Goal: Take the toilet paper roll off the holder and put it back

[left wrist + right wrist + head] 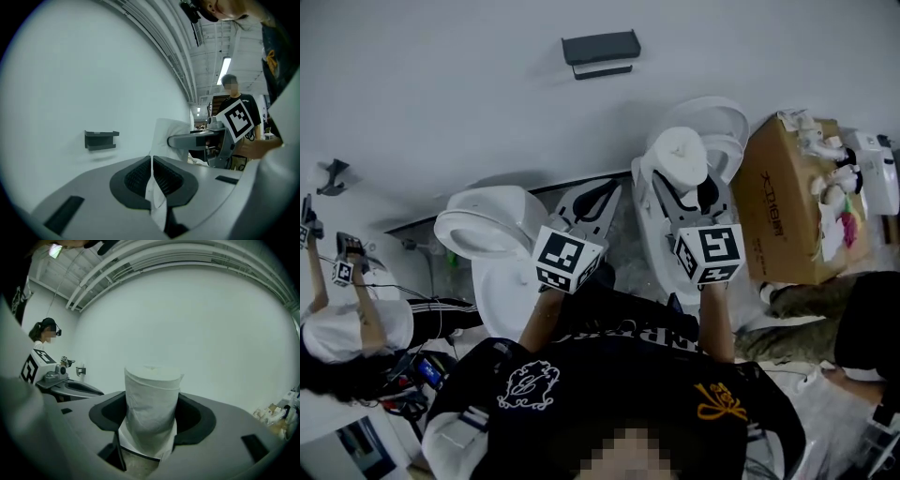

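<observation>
— Where is the toilet paper roll?
— Off the holder. It stands upright between the jaws of the right gripper, and the pads press on its sides. The dark holder sits on the white wall, well apart from the roll.
— And the left gripper?
— Its jaws are closed together and pinch a thin strip of white paper. It is held level, just beside the right one.

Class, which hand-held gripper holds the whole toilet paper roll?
The right hand-held gripper: its jaws clamp the roll; the left hand-held gripper pinches only a thin sheet.
</observation>
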Demonstrator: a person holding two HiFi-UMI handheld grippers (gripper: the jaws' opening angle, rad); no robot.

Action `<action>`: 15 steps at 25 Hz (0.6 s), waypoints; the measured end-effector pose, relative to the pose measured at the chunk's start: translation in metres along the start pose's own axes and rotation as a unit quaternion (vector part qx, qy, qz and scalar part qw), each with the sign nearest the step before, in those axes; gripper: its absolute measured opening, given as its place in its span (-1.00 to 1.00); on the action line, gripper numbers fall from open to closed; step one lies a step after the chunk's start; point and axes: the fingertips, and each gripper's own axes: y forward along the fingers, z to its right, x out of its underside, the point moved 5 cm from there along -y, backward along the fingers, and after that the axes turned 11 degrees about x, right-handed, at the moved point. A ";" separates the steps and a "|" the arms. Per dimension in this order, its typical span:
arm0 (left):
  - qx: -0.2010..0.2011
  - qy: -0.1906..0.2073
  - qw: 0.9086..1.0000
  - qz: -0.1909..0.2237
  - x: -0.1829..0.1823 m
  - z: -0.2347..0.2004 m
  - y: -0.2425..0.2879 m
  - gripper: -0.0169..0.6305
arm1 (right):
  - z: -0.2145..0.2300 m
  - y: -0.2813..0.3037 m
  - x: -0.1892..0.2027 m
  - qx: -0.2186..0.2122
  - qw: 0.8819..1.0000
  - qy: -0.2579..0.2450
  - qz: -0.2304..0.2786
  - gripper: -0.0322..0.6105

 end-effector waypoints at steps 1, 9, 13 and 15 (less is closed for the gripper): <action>0.000 0.000 1.000 -0.001 0.001 0.008 0.000 -0.87 | 0.002 -0.008 0.005 -0.001 1.000 0.001 -0.004 0.05; -0.002 0.002 1.000 -0.008 0.012 0.066 -0.019 -0.87 | -0.002 -0.063 0.035 -0.014 1.000 0.017 -0.020 0.05; -0.006 0.004 1.000 -0.012 0.018 0.086 -0.029 -0.87 | -0.007 -0.083 0.048 -0.021 0.999 0.023 -0.024 0.05; -0.008 0.005 1.000 -0.013 0.021 0.093 -0.035 -0.87 | -0.011 -0.092 0.053 -0.022 0.999 0.025 -0.025 0.05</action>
